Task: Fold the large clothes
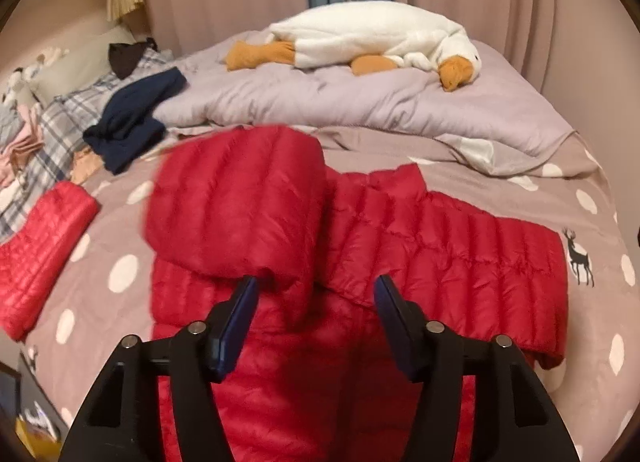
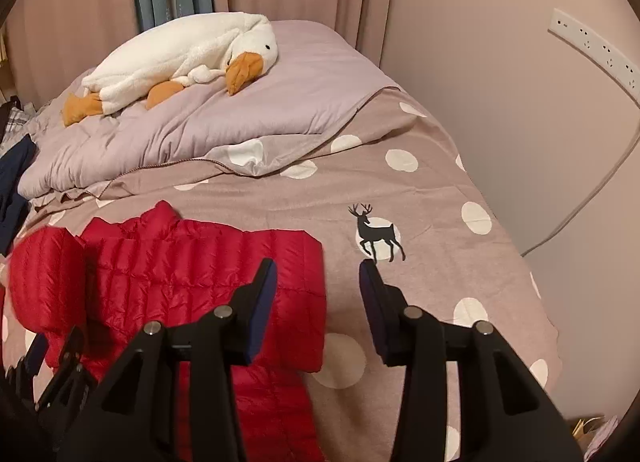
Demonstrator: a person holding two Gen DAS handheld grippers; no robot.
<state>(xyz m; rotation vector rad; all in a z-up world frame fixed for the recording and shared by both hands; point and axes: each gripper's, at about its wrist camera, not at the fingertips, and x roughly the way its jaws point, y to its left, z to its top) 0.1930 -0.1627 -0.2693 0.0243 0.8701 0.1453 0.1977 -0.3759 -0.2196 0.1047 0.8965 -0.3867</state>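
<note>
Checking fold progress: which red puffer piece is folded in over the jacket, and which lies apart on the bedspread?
The red sleeve by the left gripper lies folded over the jacket body; the other red piece lies apart at left.

Jacket (image 1: 440, 246): red quilted cloth, slight sheen, puffy.
Duvet (image 2: 432, 198): matt woven cloth, dotted print.
Goose (image 1: 372, 34): white fleecy plush.
Left gripper (image 1: 316, 290), right gripper (image 2: 318, 274): matt black plastic, dark blue pads, shiny metal pins.

The left gripper (image 1: 316, 286) is black plastic with dark blue pads (image 1: 236, 326). The right gripper (image 2: 318, 268) looks the same. Round silver screws (image 1: 434, 327) sit on the arms.
</note>
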